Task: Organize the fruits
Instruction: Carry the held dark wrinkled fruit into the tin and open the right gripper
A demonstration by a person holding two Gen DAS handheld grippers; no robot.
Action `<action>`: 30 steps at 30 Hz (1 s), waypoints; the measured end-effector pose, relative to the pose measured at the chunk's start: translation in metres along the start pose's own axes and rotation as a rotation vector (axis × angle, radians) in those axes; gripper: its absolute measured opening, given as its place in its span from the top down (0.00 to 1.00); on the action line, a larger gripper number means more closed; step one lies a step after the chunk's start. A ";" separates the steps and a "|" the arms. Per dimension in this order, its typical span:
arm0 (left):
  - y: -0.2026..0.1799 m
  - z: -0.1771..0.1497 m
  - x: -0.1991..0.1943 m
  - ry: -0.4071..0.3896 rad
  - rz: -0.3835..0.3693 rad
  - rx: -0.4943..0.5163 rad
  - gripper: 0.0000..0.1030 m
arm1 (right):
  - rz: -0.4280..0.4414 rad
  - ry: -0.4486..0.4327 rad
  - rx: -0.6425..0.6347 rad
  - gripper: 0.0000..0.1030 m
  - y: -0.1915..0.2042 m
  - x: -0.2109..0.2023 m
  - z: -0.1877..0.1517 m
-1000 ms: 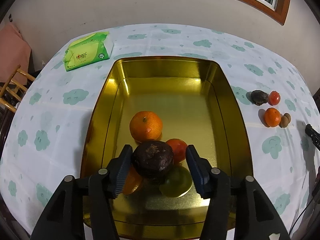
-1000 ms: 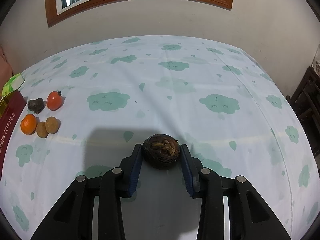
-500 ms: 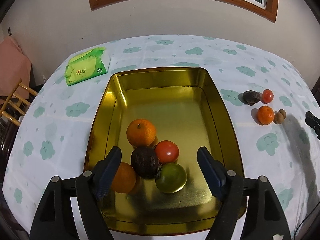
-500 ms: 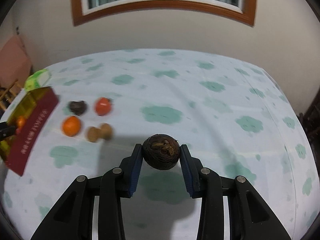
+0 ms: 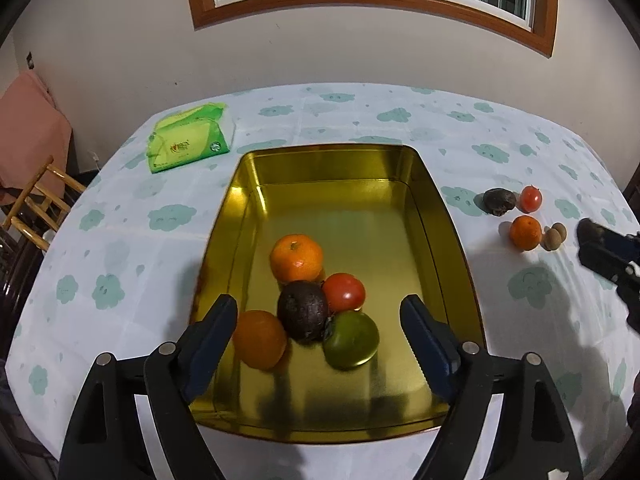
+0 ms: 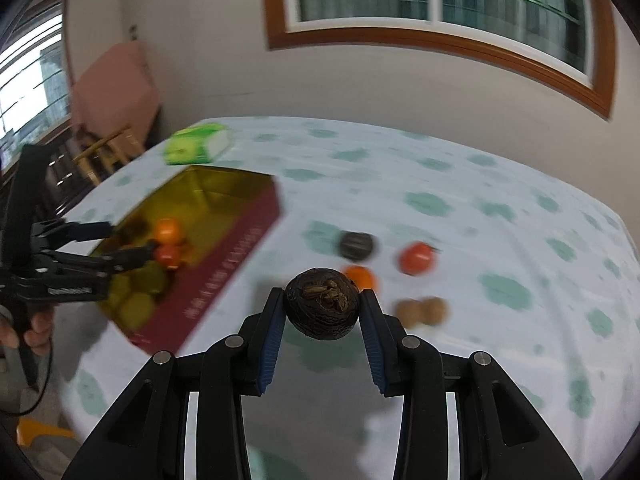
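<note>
Beyond the fruit cluster (image 5: 308,300), gold tray (image 5: 332,168) floor lies bare.

ahead of the left claw (image 5: 316,328), whose jaws are opening with nothing pressed between them, five fruits (image 5: 303,310) huddle in the near middle of the gold tin (image 5: 452,236), while the tin's far half beyond them and the strip under the claw's right finger are bare floor. the tin's raised walls fence that room on every side. between the right claw (image 6: 322,311), which grips a dark round fruit (image 6: 321,305), and the tin lies open cloth, but just past its tips a loose group of small fruits (image 6: 416,258) on the table (image 6: 500,208) blocks the way.
</note>
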State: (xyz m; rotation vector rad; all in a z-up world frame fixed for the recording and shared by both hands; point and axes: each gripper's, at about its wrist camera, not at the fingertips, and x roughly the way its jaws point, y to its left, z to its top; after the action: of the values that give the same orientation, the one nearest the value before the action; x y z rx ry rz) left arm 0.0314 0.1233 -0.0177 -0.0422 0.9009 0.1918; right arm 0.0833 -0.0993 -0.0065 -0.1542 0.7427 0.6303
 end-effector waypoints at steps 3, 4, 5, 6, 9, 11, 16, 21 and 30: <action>0.011 -0.001 -0.007 -0.009 -0.003 -0.036 0.20 | 0.047 -0.001 -0.032 0.63 0.023 0.005 0.005; 0.015 -0.002 -0.010 -0.010 -0.001 -0.049 0.20 | 0.063 0.000 -0.038 0.63 0.030 0.007 0.007; 0.021 -0.003 -0.013 -0.015 0.001 -0.068 0.20 | 0.077 0.000 -0.049 0.63 0.038 0.009 0.008; 0.026 -0.003 -0.016 -0.020 0.001 -0.081 0.20 | 0.083 0.000 -0.056 0.63 0.043 0.009 0.009; 0.039 -0.006 -0.025 -0.027 0.019 -0.118 0.20 | 0.120 0.005 -0.079 0.63 0.060 0.014 0.013; 0.047 -0.008 -0.028 -0.030 0.034 -0.136 0.20 | 0.138 0.011 -0.098 0.63 0.073 0.018 0.014; 0.060 -0.011 -0.031 -0.030 0.053 -0.165 0.20 | 0.164 0.028 -0.132 0.63 0.092 0.030 0.017; 0.066 -0.014 -0.025 -0.010 0.065 -0.177 0.20 | 0.175 0.056 -0.154 0.63 0.105 0.044 0.017; 0.074 -0.019 -0.024 0.002 0.075 -0.195 0.20 | 0.155 0.094 -0.203 0.63 0.117 0.063 0.015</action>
State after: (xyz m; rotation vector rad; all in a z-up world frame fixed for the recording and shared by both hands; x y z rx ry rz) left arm -0.0113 0.1906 -0.0076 -0.1894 0.8838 0.3491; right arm 0.0586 0.0301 -0.0281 -0.3165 0.7858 0.8514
